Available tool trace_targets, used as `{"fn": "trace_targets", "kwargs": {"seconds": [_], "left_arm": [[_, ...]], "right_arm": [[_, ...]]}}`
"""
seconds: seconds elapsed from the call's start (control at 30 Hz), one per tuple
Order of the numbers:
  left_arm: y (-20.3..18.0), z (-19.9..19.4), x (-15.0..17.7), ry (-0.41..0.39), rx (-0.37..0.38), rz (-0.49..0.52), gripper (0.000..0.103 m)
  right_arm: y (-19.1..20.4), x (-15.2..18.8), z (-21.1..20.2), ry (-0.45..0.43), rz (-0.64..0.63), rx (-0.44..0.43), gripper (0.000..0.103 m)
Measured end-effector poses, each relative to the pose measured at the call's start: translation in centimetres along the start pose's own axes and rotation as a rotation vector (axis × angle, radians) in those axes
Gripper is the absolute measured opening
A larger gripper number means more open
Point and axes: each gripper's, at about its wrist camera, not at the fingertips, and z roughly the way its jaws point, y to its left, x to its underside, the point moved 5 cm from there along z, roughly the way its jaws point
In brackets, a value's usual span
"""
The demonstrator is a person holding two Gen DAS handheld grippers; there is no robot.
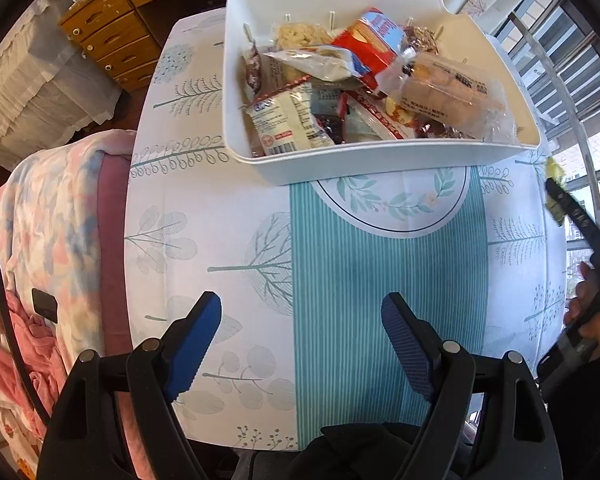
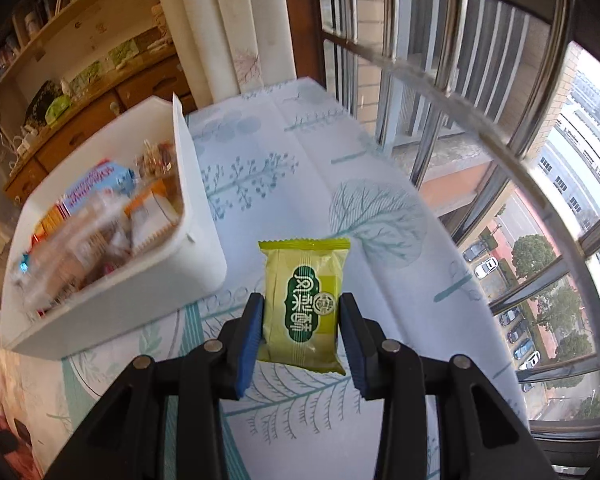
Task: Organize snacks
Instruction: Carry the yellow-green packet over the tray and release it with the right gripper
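Observation:
A yellow-green snack packet [image 2: 302,272] with green lettering hangs above the tablecloth, and my right gripper [image 2: 301,300] is shut on it, a blue pad pressing each side. The left wrist view shows that gripper [image 1: 560,204] and the packet [image 1: 554,168] at the far right edge, beside the white bin [image 1: 360,158]. The bin [image 2: 140,304] stands on the table, filled with several wrapped snacks [image 1: 360,80]. My left gripper [image 1: 301,304] is open over the striped teal band of the cloth, with nothing between its fingers.
The table [image 1: 204,208] carries a leaf-print cloth. A bed with a pink blanket [image 1: 52,216] lies along its left edge. Wooden drawers [image 1: 112,40] stand behind the bin. A barred window [image 2: 480,120] and a curtain [image 2: 220,20] border the table's right side.

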Motion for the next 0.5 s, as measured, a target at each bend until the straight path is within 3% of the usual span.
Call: {"fn": "trace_targets", "kwargs": {"seconds": [0.23, 0.5], "left_arm": [[1.8, -0.2, -0.5, -0.016, 0.048, -0.009, 0.081], [3.6, -1.1, -0.6, -0.071, 0.141, -0.043, 0.081]], "right_arm": [[2.9, -3.0, -4.0, -0.103, -0.016, -0.038, 0.038], [9.0, -4.7, -6.3, -0.132, -0.127, -0.105, 0.038]]}}
